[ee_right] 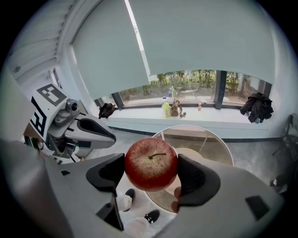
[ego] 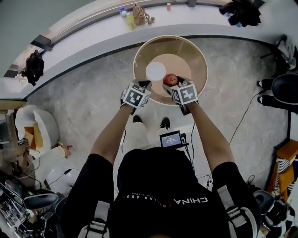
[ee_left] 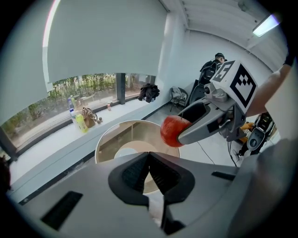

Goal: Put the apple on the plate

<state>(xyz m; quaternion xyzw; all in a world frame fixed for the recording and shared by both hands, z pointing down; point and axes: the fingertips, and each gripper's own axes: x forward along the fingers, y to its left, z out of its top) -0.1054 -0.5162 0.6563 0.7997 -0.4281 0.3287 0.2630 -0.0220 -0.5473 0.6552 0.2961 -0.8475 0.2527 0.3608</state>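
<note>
A red apple [ee_right: 151, 163] with its stem up is clamped between the jaws of my right gripper [ee_right: 152, 173], held in the air over the near edge of a round glass table [ego: 199, 56]. In the head view the apple [ego: 170, 79] shows just ahead of the right gripper [ego: 173, 84]. A white plate [ego: 155, 71] lies near the table's middle, left of and beyond the apple. My left gripper [ego: 141, 87] hovers beside the right one, jaws pressed together on nothing [ee_left: 149, 168]. From the left gripper view the apple [ee_left: 173, 131] hangs to the right, above the table.
A long white window ledge [ego: 84, 37] curves behind the table, carrying bottles [ego: 124, 13] and a brown bag [ego: 139, 15]. Dark clothing [ego: 242, 11] lies on the ledge at right. Chairs and cables [ego: 242, 122] stand on the floor to the right, clutter at left.
</note>
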